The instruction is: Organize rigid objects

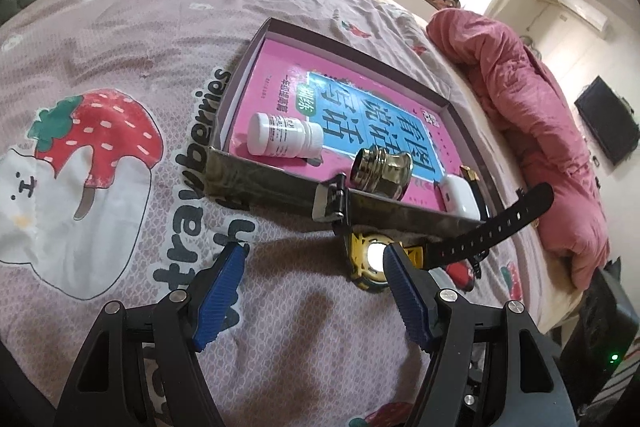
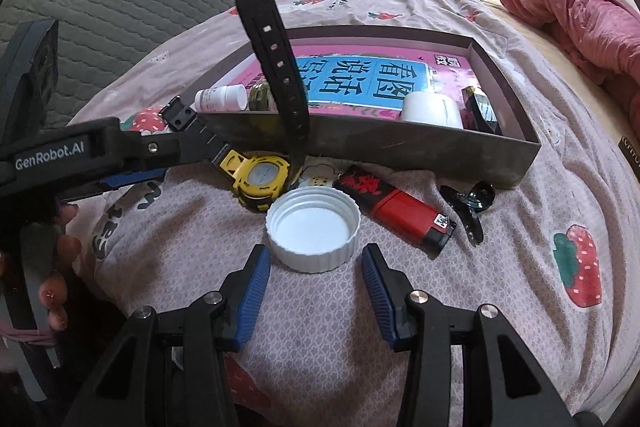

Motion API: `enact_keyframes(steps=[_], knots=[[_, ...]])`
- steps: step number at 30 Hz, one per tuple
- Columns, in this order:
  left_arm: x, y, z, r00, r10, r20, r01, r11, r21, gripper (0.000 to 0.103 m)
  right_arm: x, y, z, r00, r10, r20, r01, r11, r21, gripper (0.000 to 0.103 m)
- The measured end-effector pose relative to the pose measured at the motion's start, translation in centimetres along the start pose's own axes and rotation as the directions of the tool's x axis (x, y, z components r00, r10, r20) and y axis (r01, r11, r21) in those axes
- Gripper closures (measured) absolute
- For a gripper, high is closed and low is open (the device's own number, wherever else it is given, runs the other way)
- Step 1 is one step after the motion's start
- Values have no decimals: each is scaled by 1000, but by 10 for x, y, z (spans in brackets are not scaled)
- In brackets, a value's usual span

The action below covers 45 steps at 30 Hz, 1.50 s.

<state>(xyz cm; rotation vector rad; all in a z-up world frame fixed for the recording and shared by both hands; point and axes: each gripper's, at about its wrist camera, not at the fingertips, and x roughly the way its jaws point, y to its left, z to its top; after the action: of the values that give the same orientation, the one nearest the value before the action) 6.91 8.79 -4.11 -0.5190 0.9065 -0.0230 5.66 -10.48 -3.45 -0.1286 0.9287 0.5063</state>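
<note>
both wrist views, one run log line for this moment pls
left gripper: open, at yellow watch | right gripper: open, at white cap | lighter, clip: outside box

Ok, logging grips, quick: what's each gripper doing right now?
Left gripper: open, empty, beside the yellow watch.
Right gripper: open, empty, just short of the white cap.

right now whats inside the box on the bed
In the box lies a pink book; on it a white pill bottle, a metal cap, a white case and a dark item. The book hides the box floor.
</note>
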Motion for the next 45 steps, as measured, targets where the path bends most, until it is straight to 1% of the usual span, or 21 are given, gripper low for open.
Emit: enact_keyframes(steps=[1,5,8,9,10,15,18,20,21,23,26,32,41,43,45], knots=[[0,1,0,1000,-5,-1,5,1000,-5,30,1,-1,1,1000,1,2,-1,1000,4,56],[5,4,2,998,-59,-9,59,998,-33,41,2,-1,2,1000,-1,8,1,1000,2,56],[10,4,3,996,-84,-15,83,996,-43,43,4,0,3,1000,-3,10,3,1000,-2,55],[11,4,4,996,-92,-14,91,995,-45,45,4,1,3,1000,-3,11,3,1000,-3,55],[11,3,4,995,-100,-8,99,994,-44,49,4,1,3,1000,-4,13,4,1000,-4,55],[10,-2,9,992,-128,18,128,991,-27,54,5,1,3,1000,-6,19,6,1000,-6,55],[12,-6,11,988,-153,25,153,988,-7,65,6,4,3,1000,-15,24,15,1000,-20,55],[13,-10,12,987,-157,22,157,988,8,76,7,7,3,999,-25,28,26,999,-36,55],[15,-11,12,987,-162,16,161,987,9,78,7,7,3,999,-23,29,24,999,-36,53],[16,-10,13,986,-166,13,166,986,3,85,8,7,3,1000,-13,28,14,999,-32,47],[17,-7,16,985,-170,15,170,985,-5,92,10,11,3,999,-24,32,25,999,-42,45],[22,-1,20,982,-189,4,189,981,-31,92,13,10,6,999,-28,44,30,999,-33,44],[32,-3,22,981,-195,-10,195,980,-34,92,18,14,9,996,-58,68,62,996,-59,44],[33,-3,22,980,-199,-12,198,979,-37,92,18,14,10,995,-62,72,66,996,-64,45],[35,-2,22,979,-203,-14,202,979,-42,92,17,14,9,994,-73,76,78,995,-68,50]])
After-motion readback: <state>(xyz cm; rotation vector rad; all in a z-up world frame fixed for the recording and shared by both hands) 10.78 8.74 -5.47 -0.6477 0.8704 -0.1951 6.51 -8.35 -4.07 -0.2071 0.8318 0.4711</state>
